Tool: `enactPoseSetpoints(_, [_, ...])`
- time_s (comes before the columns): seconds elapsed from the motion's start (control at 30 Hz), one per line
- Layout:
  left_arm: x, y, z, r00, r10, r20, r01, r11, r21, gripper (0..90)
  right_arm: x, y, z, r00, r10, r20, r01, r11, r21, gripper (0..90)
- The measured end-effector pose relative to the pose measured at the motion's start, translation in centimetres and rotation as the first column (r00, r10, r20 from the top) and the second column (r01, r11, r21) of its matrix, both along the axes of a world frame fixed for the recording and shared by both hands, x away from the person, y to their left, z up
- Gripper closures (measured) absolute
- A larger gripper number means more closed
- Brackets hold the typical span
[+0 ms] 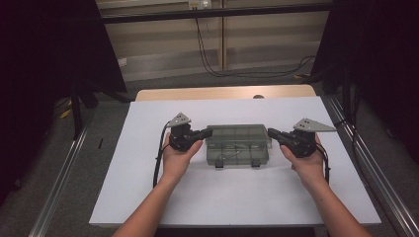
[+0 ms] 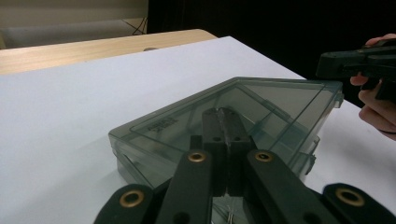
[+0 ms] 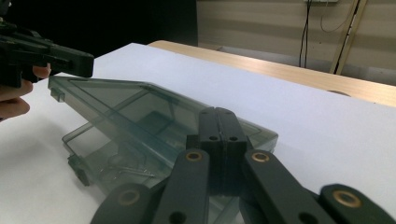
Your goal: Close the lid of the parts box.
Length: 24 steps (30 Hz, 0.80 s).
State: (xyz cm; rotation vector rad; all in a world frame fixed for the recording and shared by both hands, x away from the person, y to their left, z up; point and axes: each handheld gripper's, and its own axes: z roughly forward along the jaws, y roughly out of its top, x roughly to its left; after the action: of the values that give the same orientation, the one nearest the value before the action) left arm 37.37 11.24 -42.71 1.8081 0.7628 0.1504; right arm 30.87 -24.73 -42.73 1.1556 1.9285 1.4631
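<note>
Centrally on the white surface [image 1: 148, 187] a translucent grey compartment box [image 1: 238, 144] is laid flat, its long axis running from one gripper to the other, its two dark latches facing the person. At the box's left end the left gripper [image 1: 206, 132] is held, jaws closed with nothing between them; at the box's right end the right gripper [image 1: 272, 133] is held likewise, jaws shut and empty. Through the tinted lid, thin wire-like pieces are dimly seen inside the box, too faint to be identified. Beyond the box, a wooden edge [image 1: 225, 92] is seen, and black cables [image 1: 210, 59] hang farther back.
</note>
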Motion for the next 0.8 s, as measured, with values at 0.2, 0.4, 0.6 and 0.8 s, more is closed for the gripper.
enactPoseSetpoints(0.2, [-1.0, 0.0, -0.4, 0.9999, 0.004, 0.016, -0.005, 0.9999, 0.016, 90.0, -0.8, 0.1, -0.6, 0.9999, 0.012, -0.004, -0.012, 1.0, -0.013, 90.0])
enactPoseSetpoints(0.4, [-1.8, 0.0, -1.1, 0.9996, 0.004, 0.027, -0.005, 0.9996, 0.03, 90.0, -1.5, 0.2, -1.1, 0.9998, 0.018, -0.002, -0.018, 1.0, -0.023, 90.0])
enactPoseSetpoints(0.6, [-2.5, 0.1, -1.7, 0.9993, 0.006, 0.036, -0.008, 0.9989, 0.046, 90.0, -2.1, 0.4, -1.4, 0.9998, 0.022, -0.004, -0.022, 1.0, -0.02, 90.0])
enactPoseSetpoints(0.8, [-3.2, 0.2, -2.2, 0.9984, 0.02, 0.053, -0.023, 0.998, 0.06, 90.0, -2.7, 0.8, -2.4, 0.9995, 0.026, -0.018, -0.026, 0.999, -0.021, 90.0])
